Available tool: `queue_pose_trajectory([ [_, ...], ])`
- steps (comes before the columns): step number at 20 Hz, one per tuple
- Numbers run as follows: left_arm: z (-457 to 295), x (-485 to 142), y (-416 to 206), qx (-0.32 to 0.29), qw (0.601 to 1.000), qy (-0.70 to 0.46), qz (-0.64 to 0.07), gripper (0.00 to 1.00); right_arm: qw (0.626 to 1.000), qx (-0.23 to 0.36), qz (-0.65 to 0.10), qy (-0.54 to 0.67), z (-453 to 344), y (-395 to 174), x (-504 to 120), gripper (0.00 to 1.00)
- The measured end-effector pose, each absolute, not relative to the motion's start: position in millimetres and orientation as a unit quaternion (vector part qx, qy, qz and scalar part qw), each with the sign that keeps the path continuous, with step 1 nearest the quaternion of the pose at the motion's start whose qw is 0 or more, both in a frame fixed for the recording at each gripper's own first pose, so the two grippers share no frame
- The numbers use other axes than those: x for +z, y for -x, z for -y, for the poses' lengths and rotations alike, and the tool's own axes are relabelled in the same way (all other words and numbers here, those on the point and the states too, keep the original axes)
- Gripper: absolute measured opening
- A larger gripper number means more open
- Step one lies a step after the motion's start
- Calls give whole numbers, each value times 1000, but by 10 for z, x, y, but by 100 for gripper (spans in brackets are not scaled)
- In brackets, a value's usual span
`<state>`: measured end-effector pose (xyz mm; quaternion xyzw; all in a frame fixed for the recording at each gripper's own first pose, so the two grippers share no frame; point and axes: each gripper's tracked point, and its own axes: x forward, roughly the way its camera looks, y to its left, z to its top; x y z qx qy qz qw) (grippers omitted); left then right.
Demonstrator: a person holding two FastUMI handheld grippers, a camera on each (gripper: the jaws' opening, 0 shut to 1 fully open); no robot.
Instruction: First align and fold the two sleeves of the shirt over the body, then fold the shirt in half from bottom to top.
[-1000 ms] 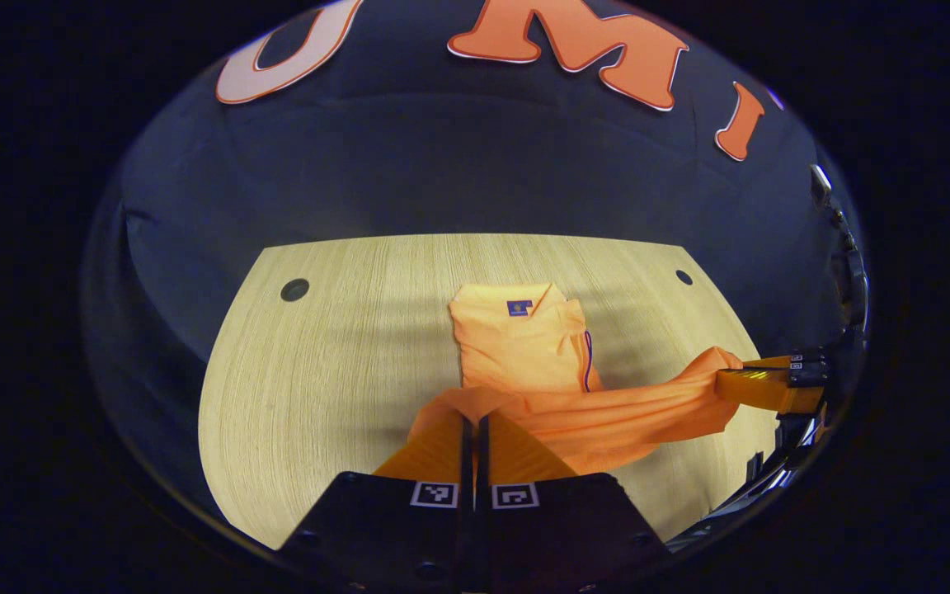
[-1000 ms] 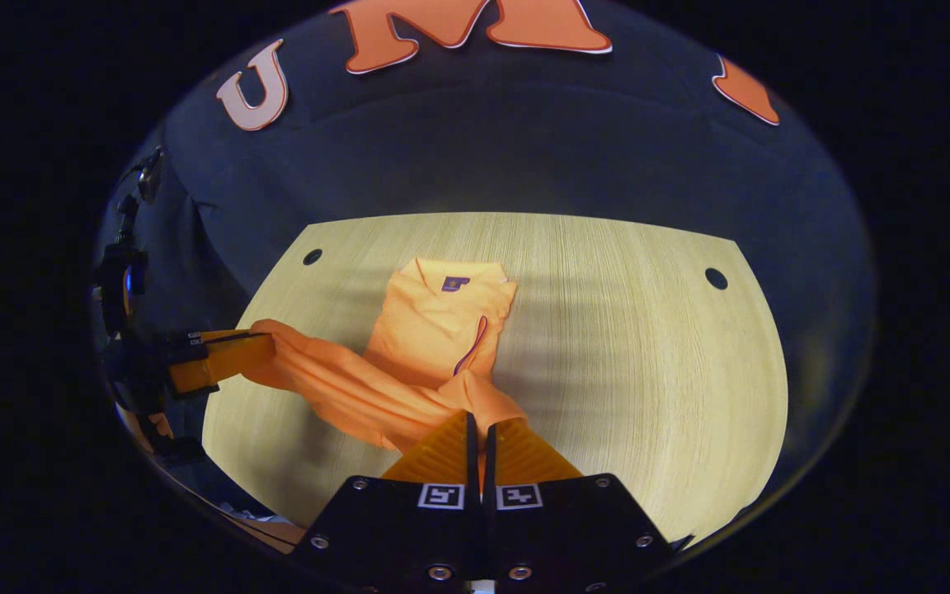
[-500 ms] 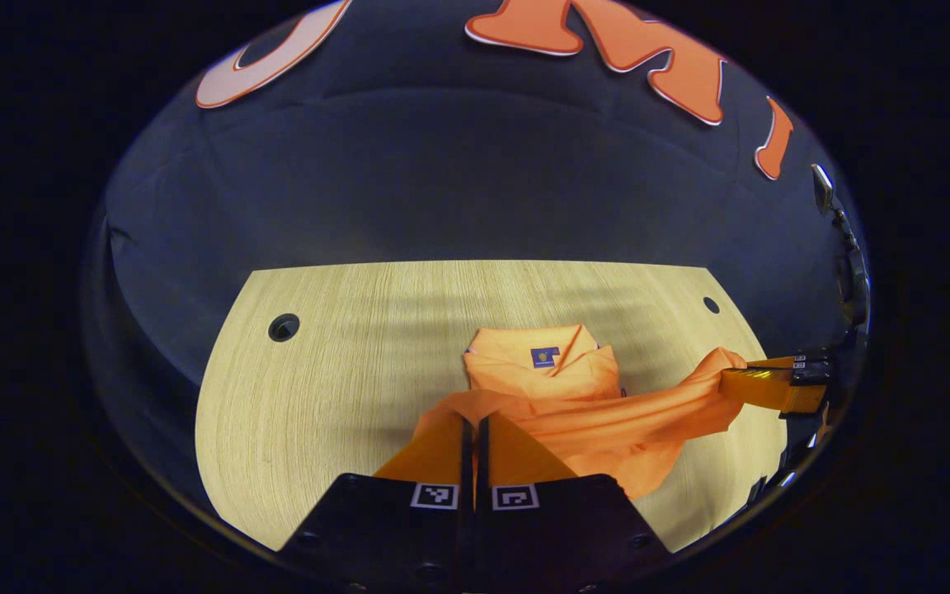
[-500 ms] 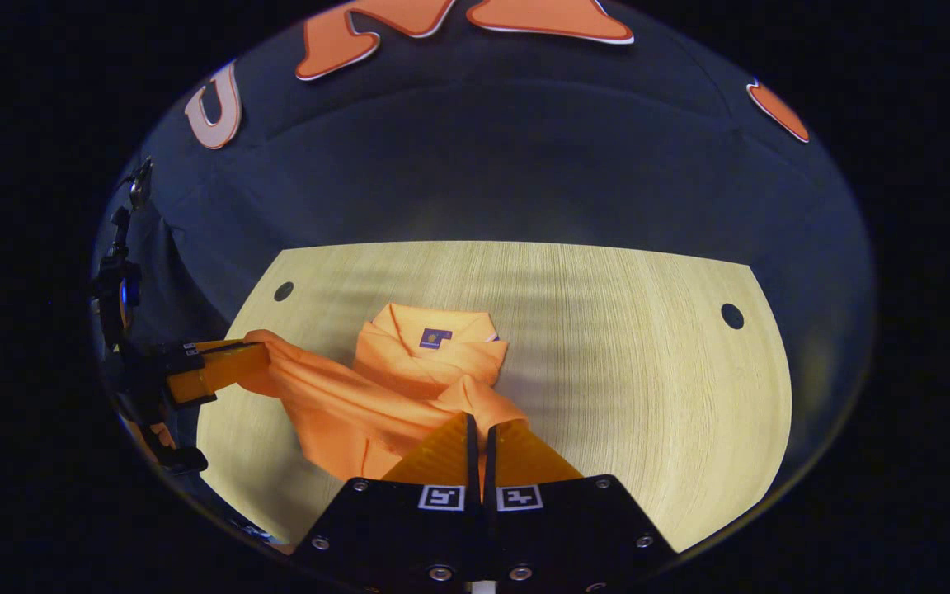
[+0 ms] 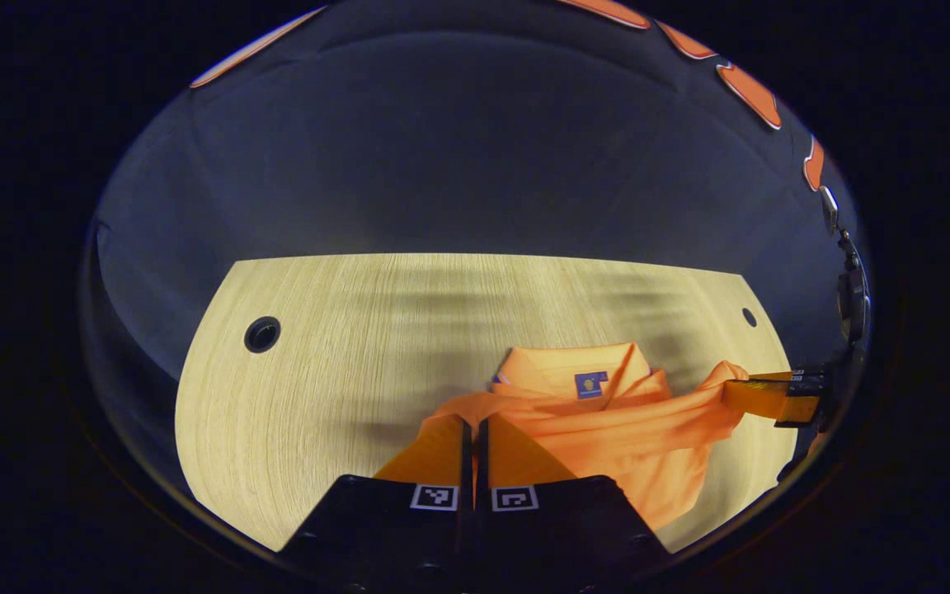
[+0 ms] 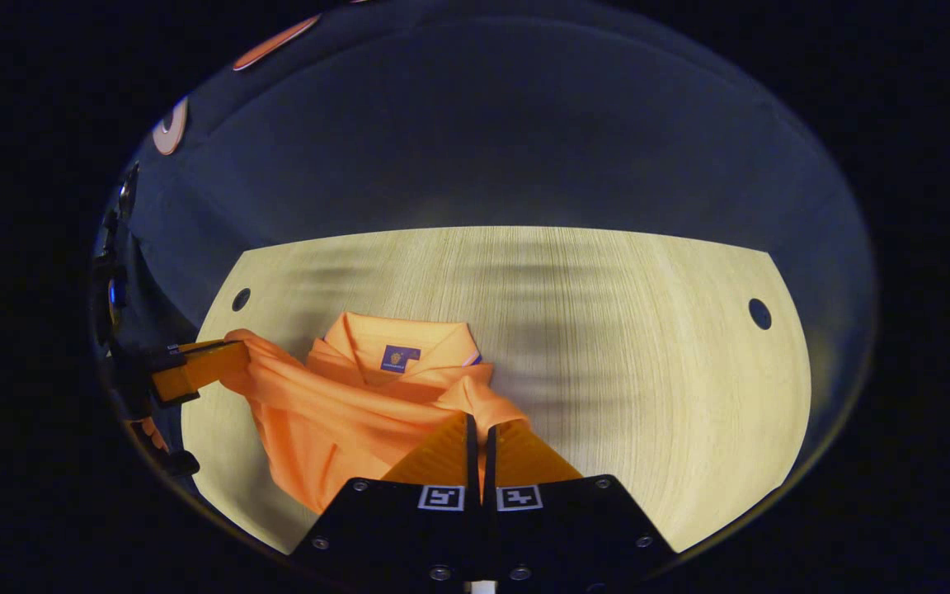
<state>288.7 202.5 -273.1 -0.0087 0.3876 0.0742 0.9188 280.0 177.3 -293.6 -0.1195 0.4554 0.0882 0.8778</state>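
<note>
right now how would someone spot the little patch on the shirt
Start at the pale wooden table, where one orange shirt lies with its lower edge lifted toward the collar. Just inside that collar sits a small square label. It is dark blue, the only non-orange spot on the cloth.

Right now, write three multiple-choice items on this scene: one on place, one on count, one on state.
1. Where does the collar lie?
A. on the table, at the shirt's far end
B. hanging off the table's near edge
C. clamped in a tool

2. How many round holes show in the table?
A. none
B. two
C. five

3. What state is the right tool in?
A. wide open over bare wood
B. shut on the shirt
C. lying on its side

Key: 1 A, the collar rests flat beyond the lifted hem. 2 B, one hole near each far corner. 3 B, both fingers pinch orange cloth.
</note>
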Motion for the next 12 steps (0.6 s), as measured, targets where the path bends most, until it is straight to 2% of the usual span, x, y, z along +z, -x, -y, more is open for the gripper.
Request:
queue_pose_trajectory([
  [5,-2157,-3057,-2929,91,905,19,-415,1,875,92,-453,141,-1765,-2918,-3176,1],
  [7,-2230,-3092,-2932,102,903,3,-418,3,875,74,-454,150,-1698,-2942,-3222,4],
  [8,-2251,-3111,-2930,102,902,-4,-418,9,876,66,-451,159,-1651,-2958,-3230,15],
  [9,-2277,-3089,-2945,105,903,-10,-417,20,876,59,-450,164,-1616,-2959,-3225,24],
  [10,-2265,-3087,-2956,104,904,-11,-414,29,876,56,-450,164,-1592,-2983,-3250,42],
  [11,-2233,-3065,-2967,100,906,-7,-412,46,876,49,-452,162,-1565,-2987,-3260,59],
  [12,-2265,-3072,-3017,104,906,-5,-410,63,879,42,-448,156,-1551,-3012,-3240,79],
])
